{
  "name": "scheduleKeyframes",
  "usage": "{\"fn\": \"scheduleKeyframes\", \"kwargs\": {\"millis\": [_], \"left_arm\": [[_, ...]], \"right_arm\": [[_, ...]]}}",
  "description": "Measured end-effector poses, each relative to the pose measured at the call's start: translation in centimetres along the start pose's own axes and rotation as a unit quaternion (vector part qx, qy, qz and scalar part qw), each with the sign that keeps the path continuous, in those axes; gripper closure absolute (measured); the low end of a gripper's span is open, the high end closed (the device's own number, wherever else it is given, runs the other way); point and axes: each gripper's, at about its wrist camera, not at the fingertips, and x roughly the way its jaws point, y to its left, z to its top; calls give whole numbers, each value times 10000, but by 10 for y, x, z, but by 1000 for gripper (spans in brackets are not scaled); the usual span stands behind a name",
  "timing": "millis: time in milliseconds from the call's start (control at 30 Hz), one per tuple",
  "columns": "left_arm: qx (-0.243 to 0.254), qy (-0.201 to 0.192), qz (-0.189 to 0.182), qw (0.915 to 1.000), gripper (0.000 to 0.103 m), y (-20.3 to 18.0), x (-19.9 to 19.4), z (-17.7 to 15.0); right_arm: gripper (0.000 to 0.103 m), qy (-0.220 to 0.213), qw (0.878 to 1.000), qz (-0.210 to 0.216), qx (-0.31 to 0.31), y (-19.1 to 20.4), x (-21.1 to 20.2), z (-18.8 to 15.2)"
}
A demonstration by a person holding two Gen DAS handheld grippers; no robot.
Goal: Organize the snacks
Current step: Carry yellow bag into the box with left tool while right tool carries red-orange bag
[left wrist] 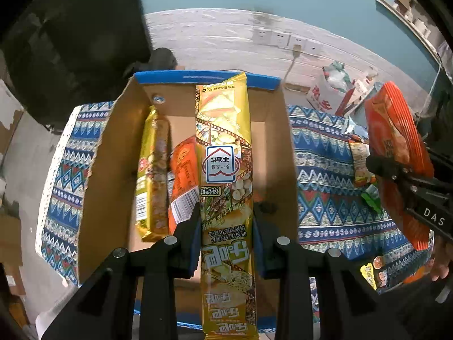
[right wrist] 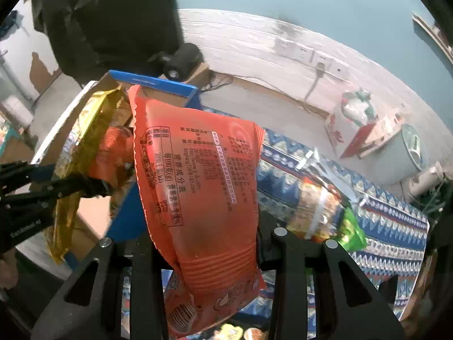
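My left tongs (left wrist: 225, 221), clamped on the long yellow snack pack (left wrist: 223, 153), hang right above the open cardboard box (left wrist: 271, 147), its long axis running toward the box's far wall, while my right tongs (right wrist: 206, 243) grip the orange bag (right wrist: 198, 170) just beside the box.
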Motion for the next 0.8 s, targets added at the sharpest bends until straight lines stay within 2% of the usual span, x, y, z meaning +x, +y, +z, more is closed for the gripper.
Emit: {"fn": "scheduleKeyframes", "kwargs": {"millis": [533,800], "left_arm": [[-640,-6,292,9975,72,74,11,-4],[-812,117,389,9959,71,94,24,-6]], "right_arm": [[69,7,9987,390,-331,68,19,37],[68,127,9977,576,-333,92,37,52]]}}
